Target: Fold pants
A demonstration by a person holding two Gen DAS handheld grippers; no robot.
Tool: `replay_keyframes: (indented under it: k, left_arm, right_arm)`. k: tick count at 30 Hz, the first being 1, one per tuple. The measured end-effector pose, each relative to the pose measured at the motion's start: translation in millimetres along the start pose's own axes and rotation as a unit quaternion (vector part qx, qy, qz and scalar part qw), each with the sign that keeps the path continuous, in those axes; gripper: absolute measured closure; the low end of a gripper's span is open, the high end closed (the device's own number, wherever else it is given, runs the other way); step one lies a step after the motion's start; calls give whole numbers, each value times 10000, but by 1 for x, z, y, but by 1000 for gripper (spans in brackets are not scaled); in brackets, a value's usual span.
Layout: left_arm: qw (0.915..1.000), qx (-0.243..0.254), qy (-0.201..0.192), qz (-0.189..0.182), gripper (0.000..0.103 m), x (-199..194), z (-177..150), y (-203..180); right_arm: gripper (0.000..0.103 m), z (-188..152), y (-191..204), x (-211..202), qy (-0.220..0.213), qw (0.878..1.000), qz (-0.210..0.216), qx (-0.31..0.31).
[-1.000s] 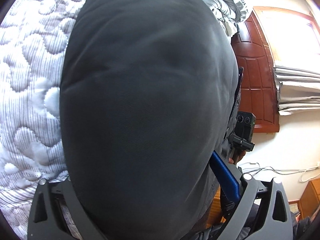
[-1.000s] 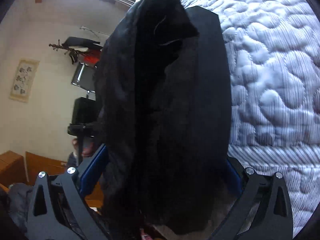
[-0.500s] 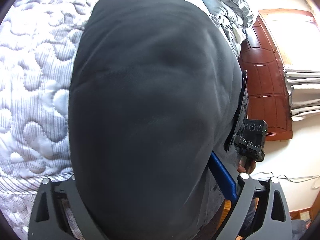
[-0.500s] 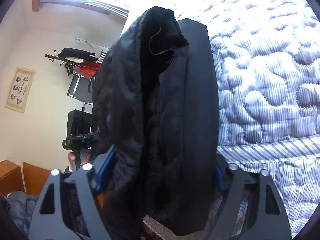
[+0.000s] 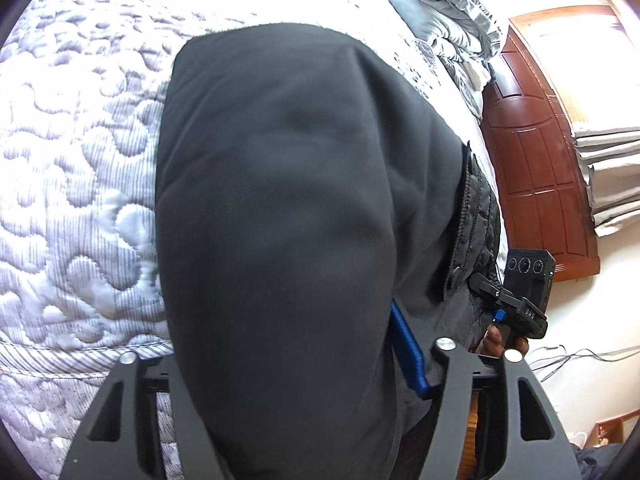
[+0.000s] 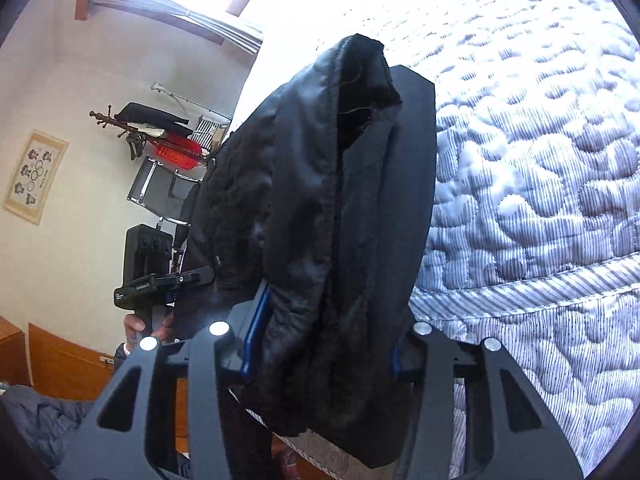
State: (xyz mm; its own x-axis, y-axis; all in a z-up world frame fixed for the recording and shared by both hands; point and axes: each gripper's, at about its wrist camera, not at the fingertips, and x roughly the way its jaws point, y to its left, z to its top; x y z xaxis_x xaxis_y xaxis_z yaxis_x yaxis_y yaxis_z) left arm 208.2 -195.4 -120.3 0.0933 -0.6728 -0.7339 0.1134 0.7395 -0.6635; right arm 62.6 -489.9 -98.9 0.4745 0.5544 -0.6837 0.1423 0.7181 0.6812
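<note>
The dark grey pants (image 5: 280, 220) fill the left wrist view, draped over my left gripper (image 5: 288, 360), which is shut on the cloth; only one blue finger (image 5: 406, 350) shows. In the right wrist view the pants (image 6: 320, 220) hang bunched, fleecy lining out, between the fingers of my right gripper (image 6: 324, 344), which is shut on them. Both hold the pants up above the near edge of the quilted bed (image 5: 72, 160). Each view shows the other gripper beside the cloth: the right one (image 5: 520, 300) and the left one (image 6: 148, 268).
The white-and-grey quilt (image 6: 540, 200) covers the bed. A folded grey duvet (image 5: 440, 20) lies at the far end. A red-brown wooden door (image 5: 536, 184), a coat rack (image 6: 140, 128) and a wooden cabinet (image 6: 52, 364) stand around the bed.
Both grippers have drawn back and lifted with the pants; more of the quilt shows beyond the cloth in both views. Both grips are unchanged.
</note>
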Motion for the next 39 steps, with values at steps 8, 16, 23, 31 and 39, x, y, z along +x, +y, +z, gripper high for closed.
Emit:
replay_keyframes:
  k: [8, 16, 23, 31, 39]
  left_arm:
    - [9995, 199, -225, -20, 55, -5, 0, -3]
    - [9977, 419, -539, -30, 64, -18, -2, -23]
    - [9943, 670, -825, 123, 64, -34, -1, -56]
    - [9901, 898, -1065, 200, 64, -50, 14, -84]
    - [9848, 1103, -1299, 345, 64, -65, 49, -93]
  right_arm:
    - [61, -2, 13, 0, -126, 9999, -94, -58]
    - [62, -3, 26, -7, -294, 9994, -118, -141]
    - [62, 3, 39, -21, -491, 9983, -71, -299]
    - [62, 21, 54, -34, -635, 9961, -63, -604]
    - [62, 66, 68, -29, -734, 9931, -37, -915]
